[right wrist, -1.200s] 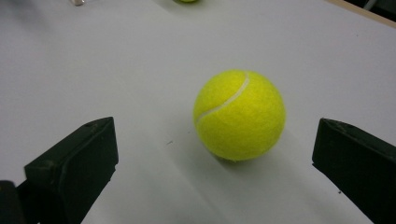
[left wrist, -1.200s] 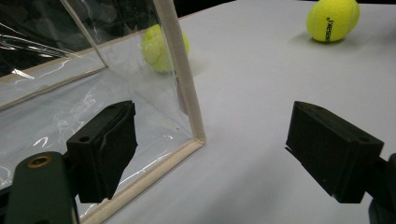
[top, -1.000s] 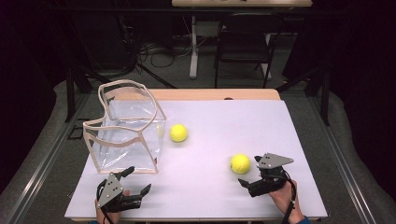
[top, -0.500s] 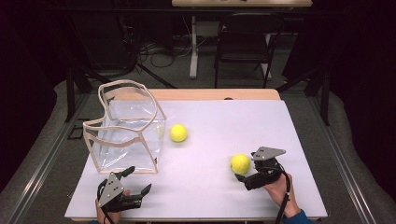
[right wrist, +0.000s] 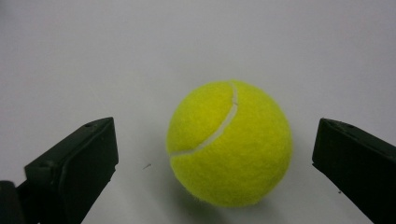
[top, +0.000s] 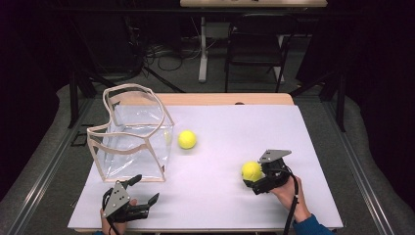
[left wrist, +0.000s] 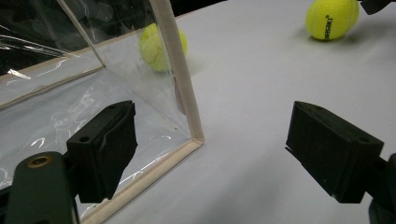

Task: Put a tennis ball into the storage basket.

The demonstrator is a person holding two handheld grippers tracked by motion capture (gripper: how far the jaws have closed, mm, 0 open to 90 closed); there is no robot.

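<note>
A: What is carried by the surface, and of what materials?

B: A matte white sheet over a wooden table [top: 220, 99] is shown. Near its left edge a soft box of clear, crinkled plastic [top: 132, 142] is seen, its faces outlined by beige fabric piping that sags into an irregular rim. Two fuzzy yellow-green tennis balls are laid out: one ball [top: 187, 139] just beside the box's right face, towards the middle of the surface, and the nearer ball [top: 251, 171] towards the front right corner.

A: How is the right gripper [top: 258, 183] set?

B: Its blocky black jaws are spread wide and placed to either side of the nearer ball, without contact being visible. In the right gripper view the ball [right wrist: 229, 143] is seen resting on the white sheet between the jaws, its curved white seam and felt nap plainly resolved. A grey three-cornered plate is borne on top, and a black cable is trailed back along the hand.

A: And the left gripper [top: 142, 198]?

B: It is held at the front left corner, just before the box's front face, jaws wide apart and nothing between them. In the left gripper view the box's lower front corner [left wrist: 194, 135] is framed between the jaws, and the middle ball [left wrist: 161, 46] is seen blurred through the glossy plastic.
</note>
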